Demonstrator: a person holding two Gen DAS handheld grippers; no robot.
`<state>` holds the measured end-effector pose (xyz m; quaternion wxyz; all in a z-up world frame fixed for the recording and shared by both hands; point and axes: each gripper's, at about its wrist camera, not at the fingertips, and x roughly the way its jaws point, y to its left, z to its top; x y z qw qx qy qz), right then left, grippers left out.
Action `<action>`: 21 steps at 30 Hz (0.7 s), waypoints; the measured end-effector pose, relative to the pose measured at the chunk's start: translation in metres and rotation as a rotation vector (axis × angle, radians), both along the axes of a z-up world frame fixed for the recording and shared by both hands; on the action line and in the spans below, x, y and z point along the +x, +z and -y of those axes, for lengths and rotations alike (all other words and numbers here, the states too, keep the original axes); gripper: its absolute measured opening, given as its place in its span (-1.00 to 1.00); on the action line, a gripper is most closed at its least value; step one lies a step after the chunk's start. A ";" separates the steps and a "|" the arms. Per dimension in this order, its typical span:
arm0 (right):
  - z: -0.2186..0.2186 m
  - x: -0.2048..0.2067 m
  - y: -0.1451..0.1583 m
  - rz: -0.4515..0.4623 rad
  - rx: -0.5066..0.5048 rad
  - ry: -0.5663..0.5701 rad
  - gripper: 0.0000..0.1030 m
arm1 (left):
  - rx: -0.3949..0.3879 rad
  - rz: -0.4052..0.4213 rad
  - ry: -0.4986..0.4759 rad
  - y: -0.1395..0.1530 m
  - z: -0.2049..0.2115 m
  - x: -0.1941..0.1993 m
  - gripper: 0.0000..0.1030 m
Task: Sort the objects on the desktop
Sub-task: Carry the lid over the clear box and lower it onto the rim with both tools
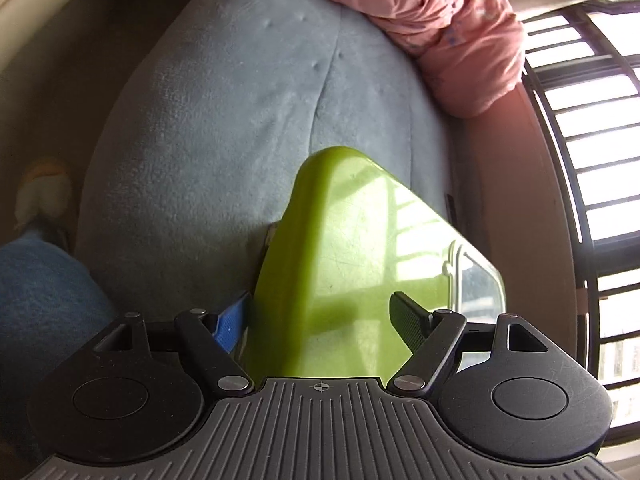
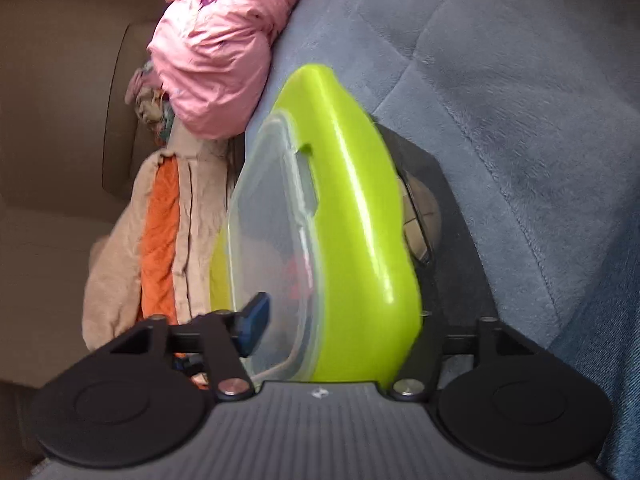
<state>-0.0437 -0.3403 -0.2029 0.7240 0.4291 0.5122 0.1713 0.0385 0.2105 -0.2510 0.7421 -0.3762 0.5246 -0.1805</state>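
A lime-green plastic tray [image 1: 344,248] with a clear plastic lid or container [image 1: 476,280] against it fills the middle of the left wrist view. My left gripper [image 1: 320,324] is shut on the tray's edge, one blue pad [image 1: 230,326] on its left side and one black pad [image 1: 408,322] on its inner face. In the right wrist view the same green tray [image 2: 360,240] and clear container [image 2: 272,240] are clamped by my right gripper [image 2: 336,320]; its blue pad [image 2: 254,318] presses the clear plastic, and the other finger is hidden behind the tray.
A grey-blue plush cushion [image 1: 224,128] lies behind the tray, also in the right wrist view [image 2: 500,100]. A pink garment [image 1: 448,20] lies on it, with beige and orange cloths [image 2: 160,240] beside. A barred window [image 1: 592,160] is at the right.
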 end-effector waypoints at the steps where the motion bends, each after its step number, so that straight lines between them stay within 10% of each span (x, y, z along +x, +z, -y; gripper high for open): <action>1: -0.002 -0.002 0.005 0.002 -0.012 0.053 0.54 | 0.002 0.006 -0.003 0.004 0.003 0.000 0.56; 14: 0.017 -0.022 -0.007 -0.107 -0.062 0.184 0.54 | -0.013 0.022 -0.032 0.019 0.030 0.007 0.73; 21: 0.019 0.005 -0.017 -0.146 -0.127 0.074 0.66 | -0.027 0.003 -0.027 0.014 0.031 0.008 0.73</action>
